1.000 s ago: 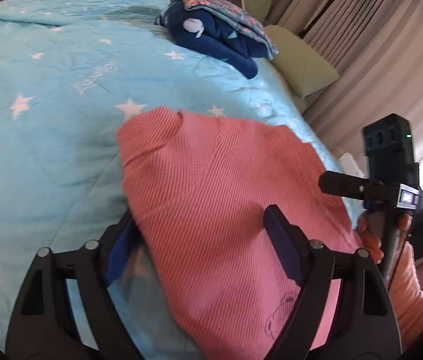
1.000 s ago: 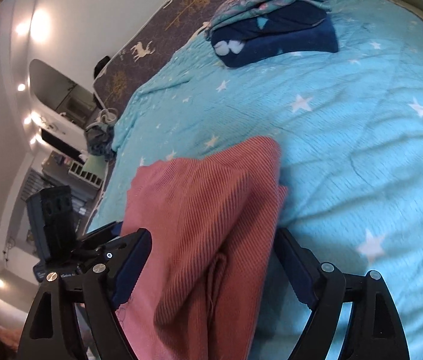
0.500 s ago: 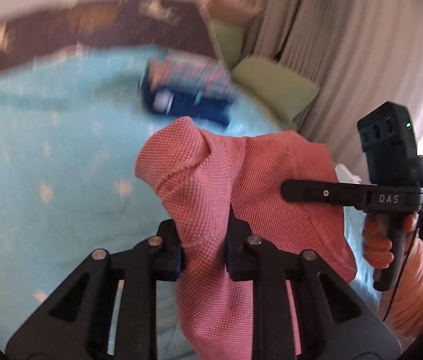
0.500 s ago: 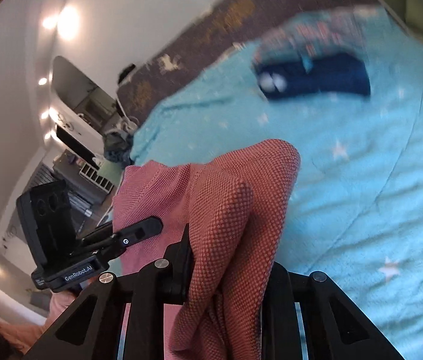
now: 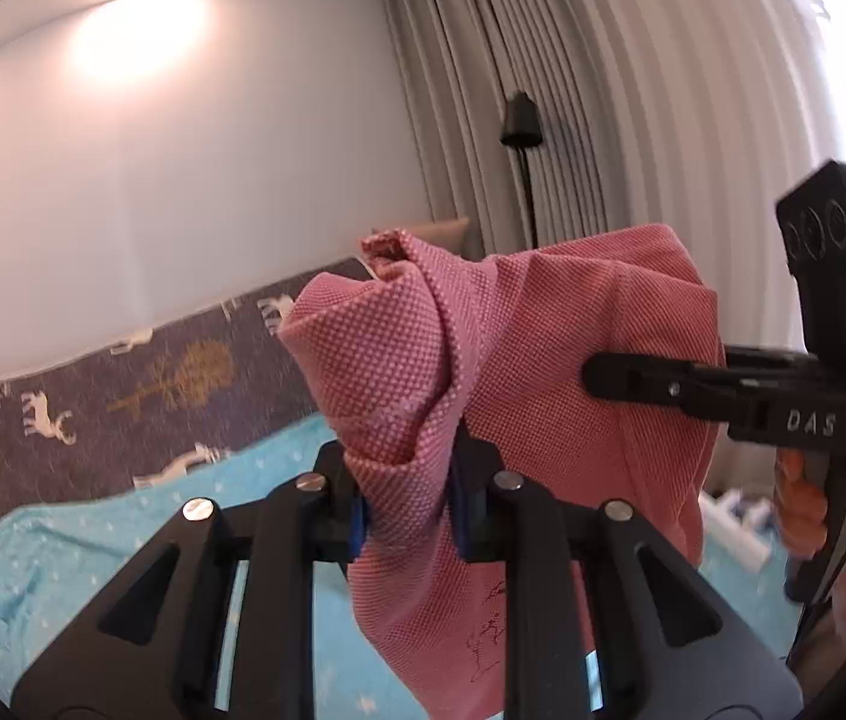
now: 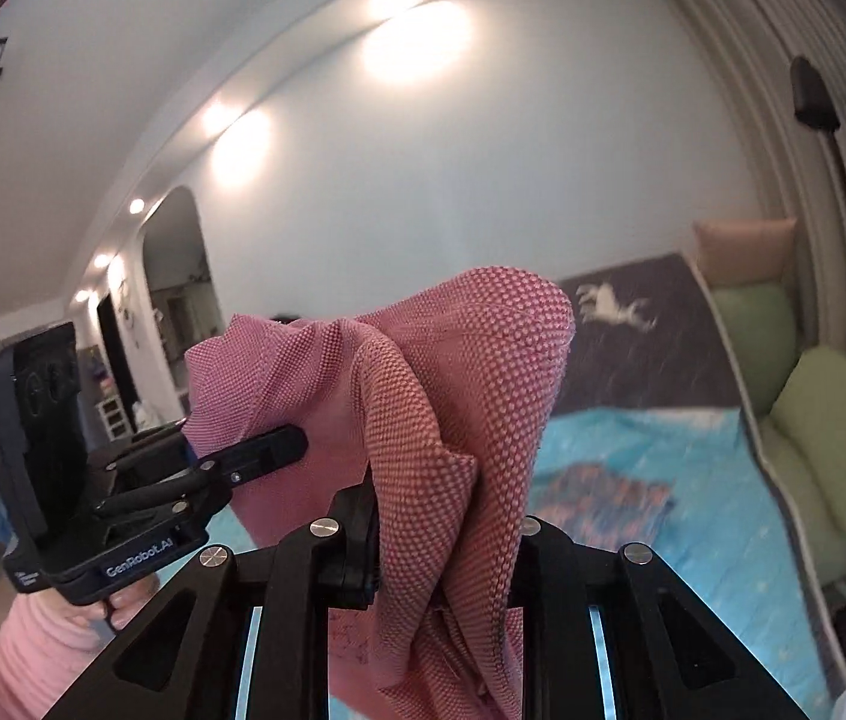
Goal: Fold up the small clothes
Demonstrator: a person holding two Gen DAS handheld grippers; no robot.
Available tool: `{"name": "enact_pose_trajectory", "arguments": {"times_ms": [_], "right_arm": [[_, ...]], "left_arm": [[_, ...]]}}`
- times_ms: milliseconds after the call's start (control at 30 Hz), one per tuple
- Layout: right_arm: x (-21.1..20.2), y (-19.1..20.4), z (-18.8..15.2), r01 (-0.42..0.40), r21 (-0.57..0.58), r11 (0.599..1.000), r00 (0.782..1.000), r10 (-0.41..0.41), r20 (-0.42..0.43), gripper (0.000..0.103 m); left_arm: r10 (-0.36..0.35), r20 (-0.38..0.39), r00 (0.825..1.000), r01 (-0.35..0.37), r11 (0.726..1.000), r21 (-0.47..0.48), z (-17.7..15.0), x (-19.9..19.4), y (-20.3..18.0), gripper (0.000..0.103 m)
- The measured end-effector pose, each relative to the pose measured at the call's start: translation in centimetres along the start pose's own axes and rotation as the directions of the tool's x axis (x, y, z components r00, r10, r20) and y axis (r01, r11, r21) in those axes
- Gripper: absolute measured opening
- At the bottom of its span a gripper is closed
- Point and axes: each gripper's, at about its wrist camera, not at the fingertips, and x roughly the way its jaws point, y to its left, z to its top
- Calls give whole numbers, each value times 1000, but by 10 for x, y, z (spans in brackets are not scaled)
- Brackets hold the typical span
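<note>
- Above the bed (image 5: 279,480), a pink waffle-knit garment (image 5: 513,372) hangs in the air, pinched at two spots along its upper edge, with the cloth between them bunched into folds
- Its lower part drops past the black gripper frames; a faint line drawing shows on the fabric low in the left wrist view
- The left gripper (image 5: 408,516) has its fingers narrowed on a twisted wad of the garment, blue pads pressed against the cloth on both sides
- The right gripper (image 6: 444,558) is likewise clamped on a thick fold, the fabric spilling down between its arms
- In the left wrist view the right gripper reaches in from the right edge, its tip set against the cloth, held by a hand (image 5: 804,510) with orange nails
- In the right wrist view the left gripper comes in from the left, fingertips on the pink edge, with a pink sleeve (image 6: 33,654) below it
- The bed wears a turquoise cover with white stars; a folded patterned pile (image 6: 600,495) lies on it, blurred
- A dark headboard (image 5: 123,384) with deer and trees runs behind
- Green cushions (image 6: 831,420), pale curtains (image 5: 633,108) and a black floor lamp (image 5: 520,120) stand at the right of the bed
</note>
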Motion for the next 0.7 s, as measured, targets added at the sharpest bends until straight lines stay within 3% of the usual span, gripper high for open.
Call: {"name": "enact_pose_trajectory", "arguments": {"times_ms": [167, 300, 400, 500, 600, 700], "right_arm": [[9, -18, 70, 10, 40, 999, 997, -13, 73, 21], [54, -48, 92, 28, 71, 997, 997, -33, 74, 21], [101, -79, 84, 53, 99, 994, 998, -56, 30, 21], [149, -119, 53, 56, 157, 986, 998, -53, -22, 21], [208, -160, 13, 87, 227, 970, 992, -63, -109, 21], [271, -193, -30, 154, 258, 954, 973, -102, -205, 21]], "left_arm": [[7, 22, 1000, -6, 998, -62, 69, 38, 20, 23], [42, -7, 999, -42, 997, -63, 73, 97, 31, 23], [53, -71, 996, -57, 997, -56, 51, 157, 41, 23], [73, -151, 986, -81, 996, -46, 18, 221, 47, 23], [115, -239, 964, -127, 991, -38, -29, 286, 51, 23], [170, -342, 924, -192, 981, -32, -84, 357, 56, 23]]}}
